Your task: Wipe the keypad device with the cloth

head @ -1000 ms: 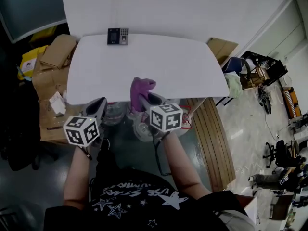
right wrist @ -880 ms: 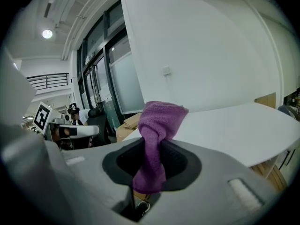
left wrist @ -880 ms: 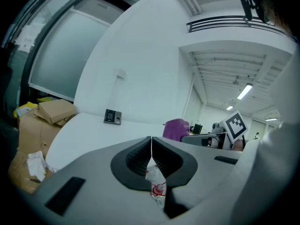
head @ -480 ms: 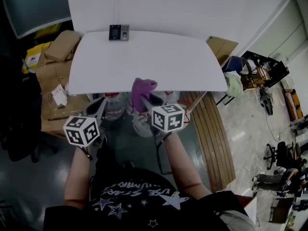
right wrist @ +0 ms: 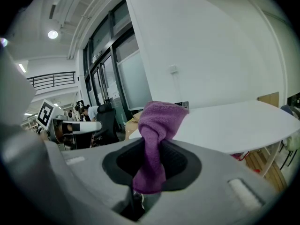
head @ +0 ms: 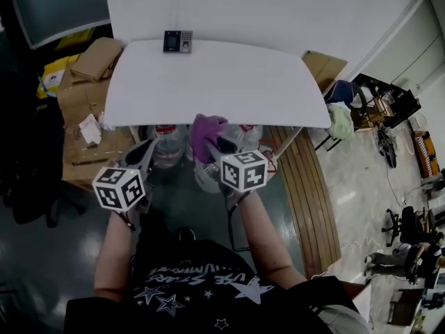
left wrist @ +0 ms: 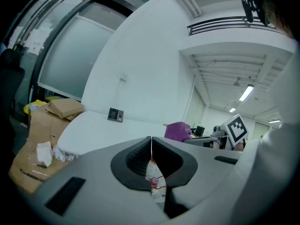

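Though the keypad (head: 177, 41) is too small to read its keys, it sits at the table's (head: 222, 82) far edge by the wall, long axis left-right. Cloth (head: 206, 132) stands bunched, pinched in the right gripper (head: 212, 145). Left gripper (head: 144, 152): jaws together, empty. Both forearms reach forward, grippers short of the near edge.

Purple cloth (right wrist: 157, 125) fuzzy terry; table (head: 208, 82) smooth matt white; boxes (head: 97, 60) plain cardboard.
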